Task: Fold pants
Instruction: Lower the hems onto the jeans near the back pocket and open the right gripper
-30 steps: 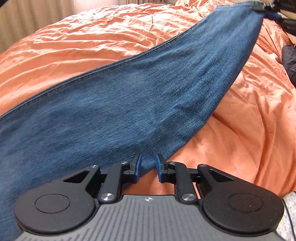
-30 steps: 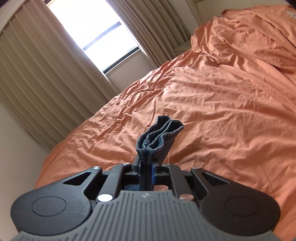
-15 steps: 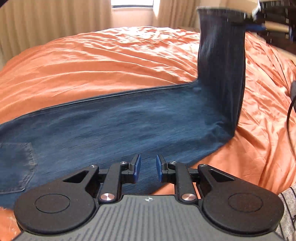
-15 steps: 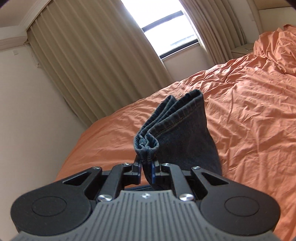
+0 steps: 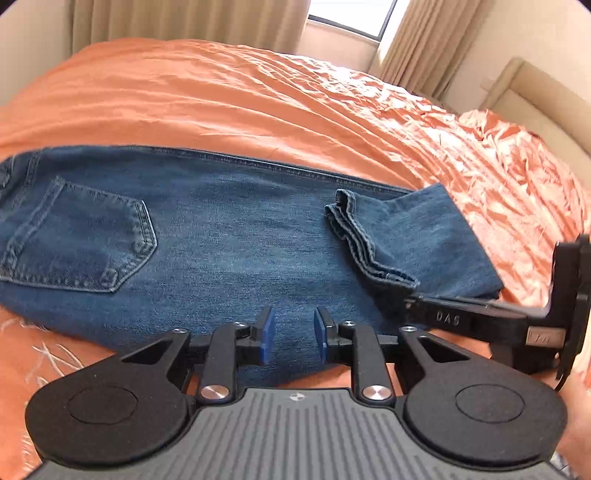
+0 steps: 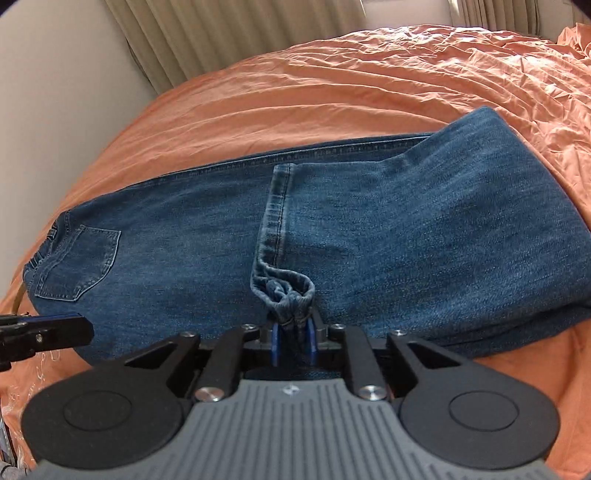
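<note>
Two grippers over folded jeans (image 5: 229,236) on orange bedspread (image 5: 258,99). Back pocket (image 5: 79,243) far left of my left gripper (image 5: 290,334); its jaws just widened, nothing between them, denim beneath. Leg hems (image 6: 286,291) lie doubled back over thighs, just ahead of my right gripper (image 6: 293,341). Its jaws just eased apart; bunched hem between blue pads (image 6: 274,341), grip looks slack, cannot tell if pressed.

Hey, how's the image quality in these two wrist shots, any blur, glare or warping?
Left wrist view: fisheye bows the jeans and orange bedspread; the window is blown out; the bedspread looks smeared at the right edge. Right wrist view: same barrel warp, dark vignetted corners, soft even daylight; the bunched hem is fairly sharp.
</note>
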A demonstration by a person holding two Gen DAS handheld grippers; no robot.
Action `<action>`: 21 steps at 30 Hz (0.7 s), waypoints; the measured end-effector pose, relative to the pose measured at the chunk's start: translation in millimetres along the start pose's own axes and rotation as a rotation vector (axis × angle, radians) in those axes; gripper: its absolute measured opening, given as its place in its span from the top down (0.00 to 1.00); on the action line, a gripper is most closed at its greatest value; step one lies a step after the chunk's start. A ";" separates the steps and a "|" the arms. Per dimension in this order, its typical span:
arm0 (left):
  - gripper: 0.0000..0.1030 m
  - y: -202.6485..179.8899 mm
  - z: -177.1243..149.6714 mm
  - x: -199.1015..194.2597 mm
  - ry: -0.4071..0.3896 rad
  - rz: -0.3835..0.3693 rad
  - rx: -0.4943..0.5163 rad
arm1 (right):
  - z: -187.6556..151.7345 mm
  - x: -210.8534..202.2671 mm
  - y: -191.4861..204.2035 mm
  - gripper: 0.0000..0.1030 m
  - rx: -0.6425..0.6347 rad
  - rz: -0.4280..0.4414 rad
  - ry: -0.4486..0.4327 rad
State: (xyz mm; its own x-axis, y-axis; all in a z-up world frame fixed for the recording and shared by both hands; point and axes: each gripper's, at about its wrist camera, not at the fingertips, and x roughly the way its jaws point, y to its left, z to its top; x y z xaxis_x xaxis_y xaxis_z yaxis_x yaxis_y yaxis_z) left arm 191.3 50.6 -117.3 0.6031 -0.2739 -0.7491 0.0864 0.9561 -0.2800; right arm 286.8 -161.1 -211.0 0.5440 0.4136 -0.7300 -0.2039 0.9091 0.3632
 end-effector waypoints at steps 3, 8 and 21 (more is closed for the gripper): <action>0.62 2.9 4.0 6.4 0.005 -0.069 -0.069 | 9.6 -2.8 -9.9 0.67 0.016 0.035 0.018; 0.46 3.7 18.4 25.0 -0.020 -0.198 -0.203 | 23.8 -34.1 -21.7 0.51 0.055 0.062 -0.048; 0.40 -11.7 63.2 124.9 -0.021 -0.184 -0.341 | 47.3 -46.0 -97.9 0.53 0.006 -0.218 -0.300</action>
State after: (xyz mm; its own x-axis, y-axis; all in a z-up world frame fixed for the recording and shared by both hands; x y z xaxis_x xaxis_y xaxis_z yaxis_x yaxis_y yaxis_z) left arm 315.7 11.8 -169.6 0.6182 -0.4318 -0.6567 -0.0725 0.8007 -0.5947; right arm 320.2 -271.4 -185.6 0.7885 0.1772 -0.5889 -0.0530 0.9736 0.2219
